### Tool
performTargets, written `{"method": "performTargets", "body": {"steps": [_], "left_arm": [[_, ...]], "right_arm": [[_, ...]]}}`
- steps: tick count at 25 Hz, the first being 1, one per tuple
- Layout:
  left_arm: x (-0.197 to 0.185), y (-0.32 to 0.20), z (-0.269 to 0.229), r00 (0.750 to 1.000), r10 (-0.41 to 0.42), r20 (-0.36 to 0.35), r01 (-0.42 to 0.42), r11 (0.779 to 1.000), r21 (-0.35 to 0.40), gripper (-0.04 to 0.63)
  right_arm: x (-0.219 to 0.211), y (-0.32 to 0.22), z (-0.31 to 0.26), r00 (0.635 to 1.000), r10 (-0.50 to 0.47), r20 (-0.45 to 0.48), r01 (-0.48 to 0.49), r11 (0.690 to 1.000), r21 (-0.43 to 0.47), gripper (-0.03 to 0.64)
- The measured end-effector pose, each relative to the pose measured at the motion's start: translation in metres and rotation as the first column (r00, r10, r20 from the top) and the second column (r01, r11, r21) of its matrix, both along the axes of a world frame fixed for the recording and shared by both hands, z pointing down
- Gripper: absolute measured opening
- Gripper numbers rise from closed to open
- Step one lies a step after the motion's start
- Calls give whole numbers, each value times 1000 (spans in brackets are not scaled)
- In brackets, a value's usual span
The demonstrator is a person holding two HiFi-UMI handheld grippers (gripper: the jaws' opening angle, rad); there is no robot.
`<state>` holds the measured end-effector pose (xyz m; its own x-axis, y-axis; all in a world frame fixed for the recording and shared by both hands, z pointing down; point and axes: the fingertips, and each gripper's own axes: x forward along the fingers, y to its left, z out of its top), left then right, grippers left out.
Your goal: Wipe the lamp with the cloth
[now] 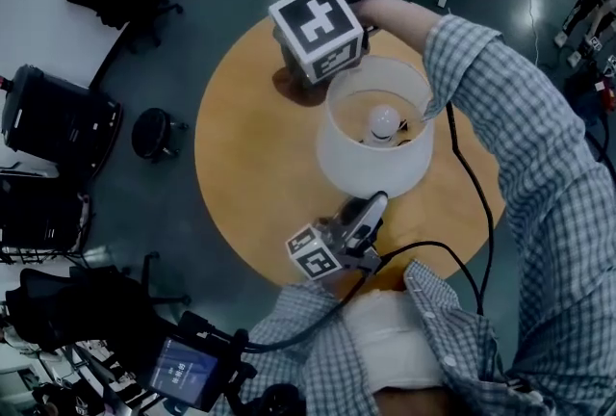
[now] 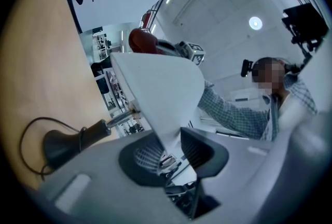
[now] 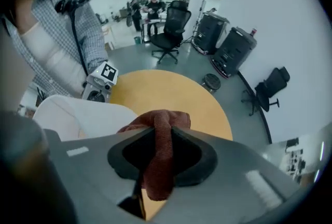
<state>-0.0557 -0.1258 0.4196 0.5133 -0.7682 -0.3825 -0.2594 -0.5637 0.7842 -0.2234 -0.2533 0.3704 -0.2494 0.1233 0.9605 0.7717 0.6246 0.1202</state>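
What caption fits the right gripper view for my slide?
Right gripper pinching a reddish cloth beside the white lampshade, over a round wooden table.

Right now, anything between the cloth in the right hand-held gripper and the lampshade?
Nothing visible. The cloth, clamped in the right hand-held gripper, is close beside the white lampshade, with no object between them. The left hand-held gripper grips the lampshade at its near rim, on the opposite side, clear of that path.

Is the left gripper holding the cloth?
No, the left gripper grips the shade; the cloth is in the right gripper.
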Motion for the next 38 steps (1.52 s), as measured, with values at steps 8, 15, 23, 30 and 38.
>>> {"method": "performTargets", "body": {"steps": [8,15,23,30,38], "left_arm": [[-1,2,1,1000,5,4,-5,1000,12,100],[-7,0,5,1000,5,3,-5,1000,12,100],[-10,2,7,1000,20,5,-20,1000,20,98],[-10,3,8,999,54,-4,-54,998,16,95],[-9,-1,9,998,64,-12,-64,998,14,97]], "right_arm": [[2,118,-7,890,-455,39,437,874,212,95],[53,189,-7,702,-705,105,622,678,392,94],[104,199,-38,744,-541,393,353,816,457,94],[168,181,-34,793,-373,481,113,867,485,94],[234,147,22,712,190,676,-387,909,153,92]]}}
